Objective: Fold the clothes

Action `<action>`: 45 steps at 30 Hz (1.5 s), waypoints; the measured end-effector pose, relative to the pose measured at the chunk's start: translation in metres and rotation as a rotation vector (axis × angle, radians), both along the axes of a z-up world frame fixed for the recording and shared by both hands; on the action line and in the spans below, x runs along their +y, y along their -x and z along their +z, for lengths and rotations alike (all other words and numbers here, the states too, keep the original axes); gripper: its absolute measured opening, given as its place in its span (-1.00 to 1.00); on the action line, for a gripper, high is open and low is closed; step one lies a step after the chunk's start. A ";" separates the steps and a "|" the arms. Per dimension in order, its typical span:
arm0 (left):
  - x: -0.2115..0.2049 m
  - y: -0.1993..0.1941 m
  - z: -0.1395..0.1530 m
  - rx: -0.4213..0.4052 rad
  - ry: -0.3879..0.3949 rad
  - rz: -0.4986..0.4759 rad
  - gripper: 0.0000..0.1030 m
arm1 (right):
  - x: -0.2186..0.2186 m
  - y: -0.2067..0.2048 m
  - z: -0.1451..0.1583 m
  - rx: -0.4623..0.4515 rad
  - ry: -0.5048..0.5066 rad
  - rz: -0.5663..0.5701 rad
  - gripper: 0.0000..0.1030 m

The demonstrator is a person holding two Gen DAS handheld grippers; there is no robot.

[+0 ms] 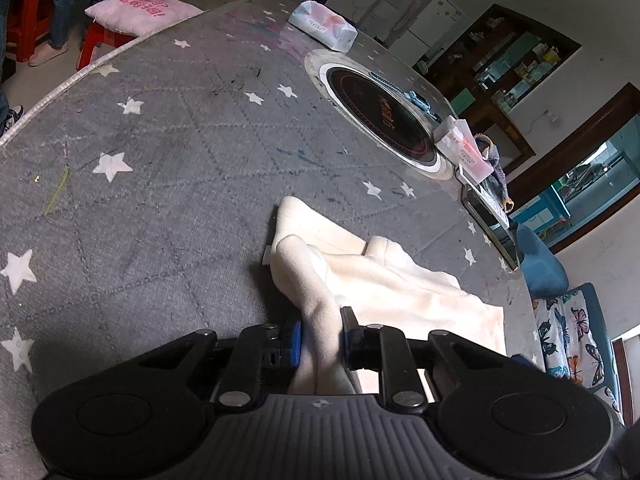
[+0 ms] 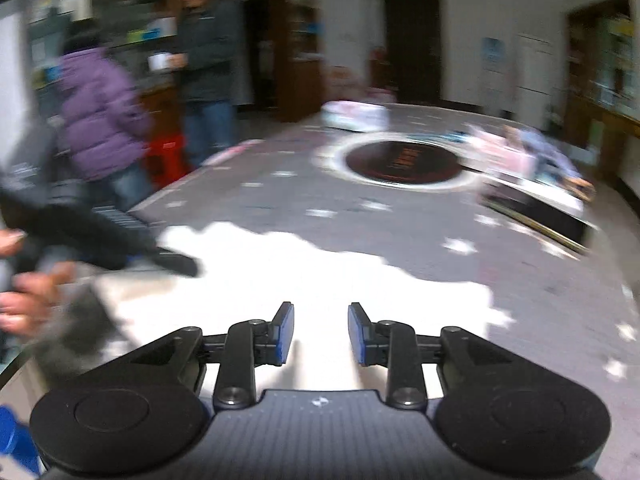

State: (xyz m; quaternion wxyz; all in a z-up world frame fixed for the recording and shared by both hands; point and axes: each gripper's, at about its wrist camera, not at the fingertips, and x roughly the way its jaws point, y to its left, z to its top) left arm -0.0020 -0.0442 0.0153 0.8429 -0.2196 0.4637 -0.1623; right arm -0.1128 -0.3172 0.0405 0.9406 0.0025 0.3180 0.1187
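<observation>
Left wrist view: the left gripper [image 1: 320, 336] is pinched tight on a bunched fold of the cream garment [image 1: 384, 280], its blue pads pressing the cloth from both sides. The garment lies crumpled on the grey star-patterned surface [image 1: 160, 160], on the near side of the round black cooktop [image 1: 380, 120] set into it. A tissue pack [image 1: 322, 26] sits beyond the cooktop, and a pink pillow [image 1: 140, 12] lies off the surface's far-left edge.

Right wrist view, badly blurred: the right gripper [image 2: 320, 334] hangs over the garment [image 2: 320, 264] with its jaws parted and nothing between them. Two bystanders stand left of the cooktop [image 2: 404, 162].
</observation>
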 end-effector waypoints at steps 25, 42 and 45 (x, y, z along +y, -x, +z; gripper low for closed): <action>-0.017 0.004 0.013 -0.086 -0.100 -0.046 -0.63 | -0.058 -0.019 -0.022 0.022 -0.148 -0.209 -0.78; -0.147 0.000 0.042 -0.224 -0.124 -0.292 -0.67 | -0.127 0.024 0.026 -0.138 -0.080 -0.409 -0.79; -0.173 -0.002 0.040 -0.230 -0.134 -0.324 -0.67 | -0.146 0.028 0.027 -0.141 -0.066 -0.450 -0.79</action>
